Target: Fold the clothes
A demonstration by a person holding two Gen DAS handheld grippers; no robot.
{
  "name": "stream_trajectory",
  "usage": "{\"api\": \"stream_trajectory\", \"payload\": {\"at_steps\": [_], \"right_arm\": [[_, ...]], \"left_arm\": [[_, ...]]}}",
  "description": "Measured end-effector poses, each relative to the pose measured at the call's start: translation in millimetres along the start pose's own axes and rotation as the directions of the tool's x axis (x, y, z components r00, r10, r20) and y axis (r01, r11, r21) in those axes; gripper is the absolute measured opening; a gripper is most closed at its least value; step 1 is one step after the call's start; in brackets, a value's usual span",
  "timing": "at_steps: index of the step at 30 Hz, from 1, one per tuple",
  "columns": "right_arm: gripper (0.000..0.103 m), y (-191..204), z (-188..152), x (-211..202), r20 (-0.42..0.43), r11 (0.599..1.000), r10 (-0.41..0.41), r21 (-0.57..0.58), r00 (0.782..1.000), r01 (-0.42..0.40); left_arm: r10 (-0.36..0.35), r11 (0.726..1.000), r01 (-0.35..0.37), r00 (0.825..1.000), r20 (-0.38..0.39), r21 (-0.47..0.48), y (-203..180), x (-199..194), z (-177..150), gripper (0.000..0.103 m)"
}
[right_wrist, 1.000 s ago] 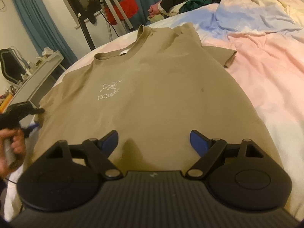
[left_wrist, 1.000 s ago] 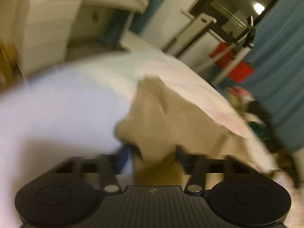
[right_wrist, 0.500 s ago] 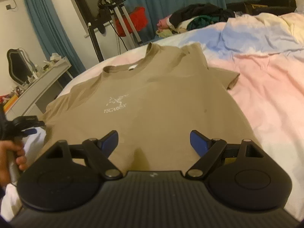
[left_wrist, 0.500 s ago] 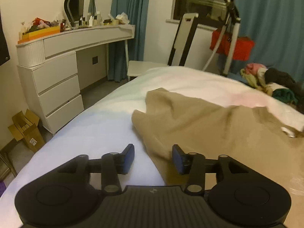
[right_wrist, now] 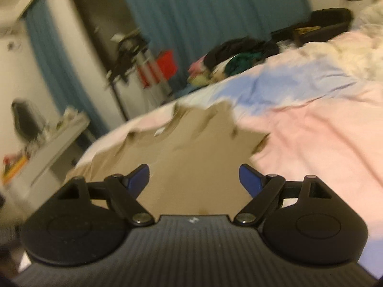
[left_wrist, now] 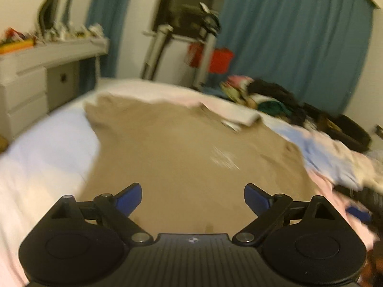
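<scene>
**Both grippers spread above the tan shirt**

Left gripper (left_wrist: 193, 197) has its jaws wide apart, gripping nothing; right gripper (right_wrist: 194, 177) likewise; the tan T-shirt (left_wrist: 182, 157) lies just ahead on the bed (right_wrist: 311, 129); clothes pile (left_wrist: 265, 98) beyond.

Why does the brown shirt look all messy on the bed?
The tan T-shirt lies spread out on the bed, but not quite flat: its far edge near the collar looks rumpled and wavy in the right wrist view. Both pictures are blurry, so finer creases can't be judged. Nothing looks torn or spilled.
</scene>
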State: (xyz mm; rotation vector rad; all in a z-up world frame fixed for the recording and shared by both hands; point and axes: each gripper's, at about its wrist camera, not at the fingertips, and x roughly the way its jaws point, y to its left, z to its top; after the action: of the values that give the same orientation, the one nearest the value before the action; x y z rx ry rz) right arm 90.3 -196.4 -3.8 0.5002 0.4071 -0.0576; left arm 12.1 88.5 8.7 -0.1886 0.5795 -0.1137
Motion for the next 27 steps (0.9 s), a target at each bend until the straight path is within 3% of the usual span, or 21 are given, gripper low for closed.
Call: {"api": "stream_trajectory", "payload": {"at_steps": [5, 7, 11, 15, 17, 20, 21, 24, 27], "right_arm": [[0.084, -40.3, 5.1, 35.0, -0.002, 0.989, -0.062, 0.138, 0.998, 0.062], [0.085, -54.6, 9.9, 52.9, -0.005, 0.981, -0.113, 0.157, 0.994, 0.113], [0.085, -77.0, 24.5, 97.9, -0.006, 0.975, -0.164, 0.151, 0.986, 0.163], [0.085, -88.3, 31.4, 146.7, -0.040, 0.978, -0.151, 0.138, 0.988, 0.155], [0.077, -88.5, 31.0, 170.1, -0.071, 0.984, -0.133, 0.113, 0.989, 0.140], [0.043, -64.5, 21.1, 184.6, -0.093, 0.989, -0.147, -0.023, 0.985, 0.146], [0.017, -51.2, 17.3, 183.3, -0.067, 0.983, -0.161, -0.096, 0.985, 0.155], [0.013, -6.6, 5.1, 178.9, 0.015, 0.933, -0.180, -0.315, 0.983, 0.176], [0.012, 50.2, -20.9, 176.7, 0.072, 0.796, -0.136, -0.586, 0.988, 0.152]], "left_arm": [[0.051, 0.981, -0.058, 0.998, 0.040, 0.188, -17.8, 1.9, -22.0, 0.095], [0.078, 0.972, -0.087, 0.996, 0.051, 0.216, -16.1, 7.5, -24.1, 0.096], [0.063, 0.990, -0.069, 0.997, 0.050, 0.124, 2.6, 26.5, -17.0, 0.097], [0.057, 0.996, -0.060, 0.998, 0.040, 0.065, 25.7, 41.3, -11.8, 0.097], [0.067, 0.997, -0.069, 0.997, 0.032, 0.037, 34.1, 51.1, -10.1, 0.097], [0.080, 0.997, -0.080, 0.997, -0.007, -0.016, 48.8, 67.4, -6.9, 0.097], [0.070, 0.997, -0.070, 0.997, -0.014, -0.042, 54.5, 71.4, -5.3, 0.097], [0.076, 0.991, -0.079, 0.997, -0.026, -0.106, 68.7, 76.9, -2.8, 0.097], [0.100, 0.984, -0.104, 0.994, -0.033, -0.146, 78.1, 79.6, -4.0, 0.096]]}}
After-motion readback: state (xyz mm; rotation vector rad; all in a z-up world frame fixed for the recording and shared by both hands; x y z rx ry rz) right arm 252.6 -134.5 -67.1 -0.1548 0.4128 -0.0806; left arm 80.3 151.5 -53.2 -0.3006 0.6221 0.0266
